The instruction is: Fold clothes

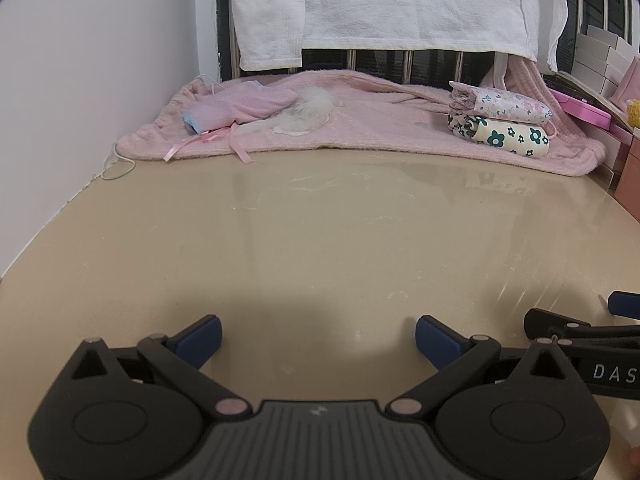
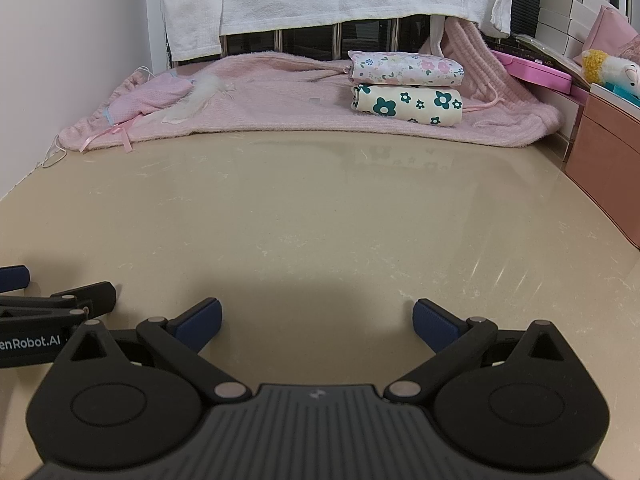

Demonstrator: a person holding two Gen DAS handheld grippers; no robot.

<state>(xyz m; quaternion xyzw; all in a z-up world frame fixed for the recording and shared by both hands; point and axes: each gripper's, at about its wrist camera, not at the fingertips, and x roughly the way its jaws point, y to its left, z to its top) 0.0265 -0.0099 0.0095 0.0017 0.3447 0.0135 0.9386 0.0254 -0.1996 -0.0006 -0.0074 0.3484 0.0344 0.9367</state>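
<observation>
Tongs stood wide open and empty: left gripper point(image 1: 318, 334) and right gripper point(image 2: 316, 326) hung over the bare beige stone bench point(image 2: 320, 208). Two folded floral garments point(image 2: 406, 86) lay stacked at the far edge on a pink fleece blanket point(image 2: 280, 108), so the next move probably called for reaching to the crumpled pink mesh garment point(image 2: 148, 98) at the far left corner.

Surface: glossy beige tabletop point(image 1: 320, 232) ahead | Left: plain white wall point(image 1: 100, 60) | Far ahead: dark railing point(image 2: 308, 38)

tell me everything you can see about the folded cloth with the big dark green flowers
The cream folded cloth printed with large dark green flowers looks like soft cotton, folded into a neat thick rectangle, rounded fold facing forward. It lies flat on the fuzzy pink blanket at the table's far right, directly behind it a second folded cloth with small pink flowers, seemingly touching.
</observation>
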